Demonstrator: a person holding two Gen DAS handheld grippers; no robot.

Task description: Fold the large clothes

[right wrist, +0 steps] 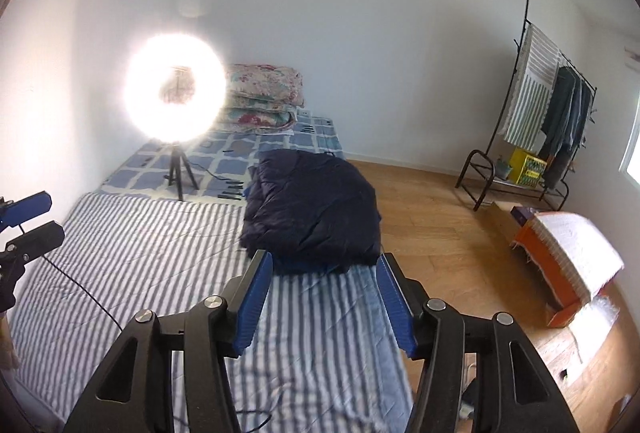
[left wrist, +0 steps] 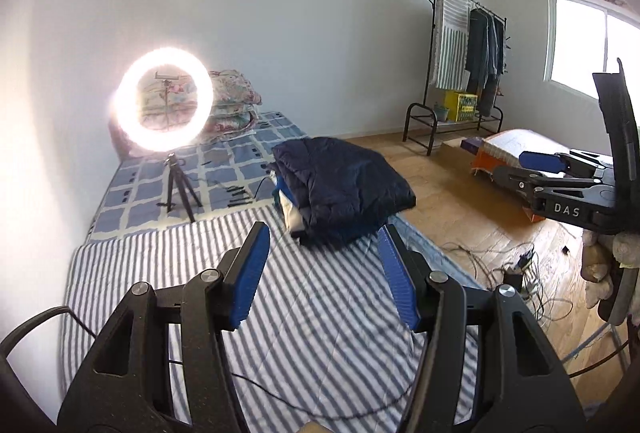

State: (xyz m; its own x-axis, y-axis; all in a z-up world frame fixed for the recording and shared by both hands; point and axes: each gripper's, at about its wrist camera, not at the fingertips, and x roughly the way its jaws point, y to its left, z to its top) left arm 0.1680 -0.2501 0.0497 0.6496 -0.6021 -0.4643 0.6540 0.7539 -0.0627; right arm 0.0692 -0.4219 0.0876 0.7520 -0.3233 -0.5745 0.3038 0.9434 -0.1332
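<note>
Folded dark navy puffer jacket (left wrist: 344, 185) sits on top of a small stack of folded clothes (left wrist: 290, 211) at the far right edge of the bed, where the grey-and-white striped sheet (left wrist: 180, 273) meets the blue checked cover (left wrist: 224, 161). Jacket surface is quilted and slightly glossy, roughly rectangular, with soft rounded edges; its near right corner overhangs the stack. Beneath it, a blue layer and a white layer show at the left side of the stack. In the right wrist view the same jacket (right wrist: 312, 209) lies just beyond the fingertips, a strip of blue fabric visible under its near edge. Left gripper (left wrist: 324, 233): blue-padded fingers spread moderately wide, nothing between them, held above the striped sheet short of the stack. Right gripper (right wrist: 324, 261): fingers likewise apart and empty, above the sheet and apart from the jacket. The right gripper also appears at the right edge of the left wrist view, over the wooden floor (left wrist: 452, 201). Lit ring light (left wrist: 162, 99) on a small tripod stands on the checked cover, left of the stack; floral bedding (left wrist: 236, 101) is piled behind it against the wall. A clothes rack (left wrist: 468, 45) stands by the far wall.
</note>
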